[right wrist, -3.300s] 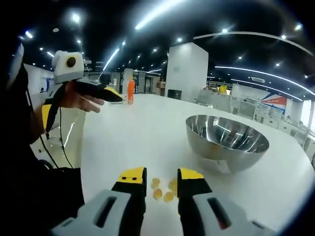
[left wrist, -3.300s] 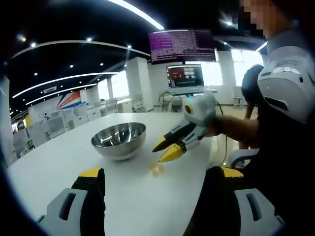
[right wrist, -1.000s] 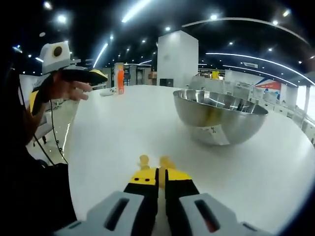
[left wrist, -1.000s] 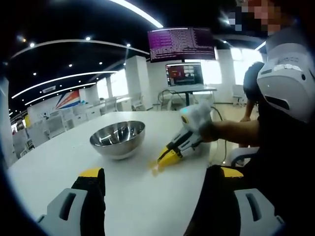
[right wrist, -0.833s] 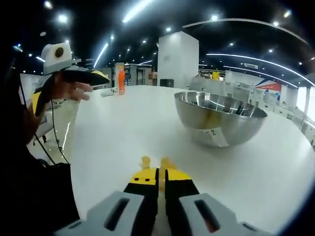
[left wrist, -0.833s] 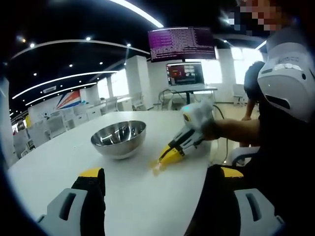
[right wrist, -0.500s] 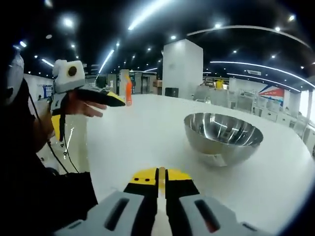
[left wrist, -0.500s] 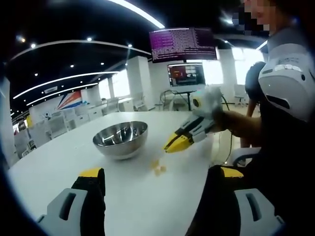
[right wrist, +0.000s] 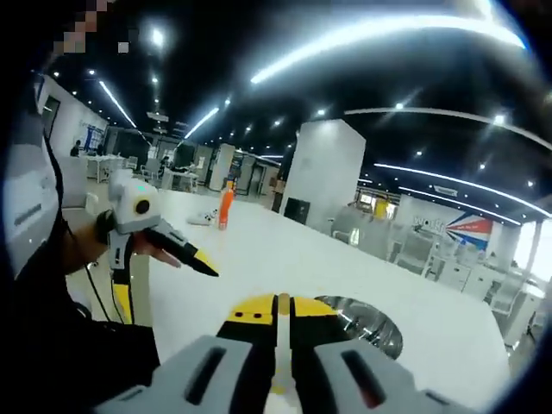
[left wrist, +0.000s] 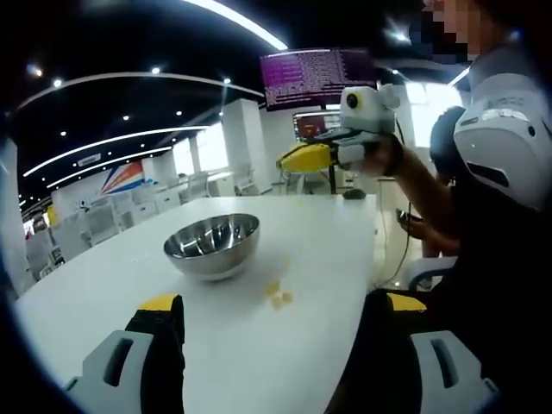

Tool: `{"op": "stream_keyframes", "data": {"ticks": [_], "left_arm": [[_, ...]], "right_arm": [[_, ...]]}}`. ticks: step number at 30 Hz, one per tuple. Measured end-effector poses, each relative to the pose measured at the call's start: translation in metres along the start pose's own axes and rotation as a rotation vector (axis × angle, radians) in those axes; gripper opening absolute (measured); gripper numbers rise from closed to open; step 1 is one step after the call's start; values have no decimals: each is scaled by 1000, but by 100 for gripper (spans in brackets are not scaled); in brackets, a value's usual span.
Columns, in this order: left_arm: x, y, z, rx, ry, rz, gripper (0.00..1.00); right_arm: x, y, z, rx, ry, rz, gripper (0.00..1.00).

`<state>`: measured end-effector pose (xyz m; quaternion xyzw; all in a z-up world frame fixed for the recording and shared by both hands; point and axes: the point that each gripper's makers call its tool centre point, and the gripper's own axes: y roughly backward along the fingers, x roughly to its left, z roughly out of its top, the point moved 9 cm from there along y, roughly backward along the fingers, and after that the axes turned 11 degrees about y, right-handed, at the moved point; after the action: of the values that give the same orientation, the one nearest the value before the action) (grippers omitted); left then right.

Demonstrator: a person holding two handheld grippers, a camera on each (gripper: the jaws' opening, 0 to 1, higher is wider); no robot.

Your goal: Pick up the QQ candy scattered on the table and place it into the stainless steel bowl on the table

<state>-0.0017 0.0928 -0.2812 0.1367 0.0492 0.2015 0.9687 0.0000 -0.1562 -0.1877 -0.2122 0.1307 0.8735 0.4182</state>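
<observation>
two candies (left wrist: 278, 296) lie beside the steel bowl (left wrist: 212, 246); right tongs (right wrist: 278, 307) closed.

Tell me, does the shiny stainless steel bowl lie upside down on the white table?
No, the stainless steel bowl stands upright on the white table, open side up.

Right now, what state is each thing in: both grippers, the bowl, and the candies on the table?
Right gripper: shut, raised above the table; any candy between the jaws can't be made out.
Left gripper: open, empty, held low.
Stainless steel bowl: upright on the table.
QQ candies: loose on the table beside the bowl.
</observation>
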Motion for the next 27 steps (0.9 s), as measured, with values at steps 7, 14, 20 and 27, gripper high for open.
{"op": "stream_keyframes", "data": {"ticks": [7, 14, 20, 27], "left_arm": [[0, 2, -1, 5, -5, 7, 95], [0, 0, -2, 11, -6, 7, 95], [1, -2, -1, 6, -2, 7, 95], [3, -1, -4, 10, 7, 11, 95]], "right_arm": [[-40, -17, 6, -63, -58, -69, 5], [-65, -58, -49, 69, -83, -149, 5], [-70, -85, -108, 212, -113, -211, 5], [-58, -100, -142, 258, -170, -178, 5]]}}
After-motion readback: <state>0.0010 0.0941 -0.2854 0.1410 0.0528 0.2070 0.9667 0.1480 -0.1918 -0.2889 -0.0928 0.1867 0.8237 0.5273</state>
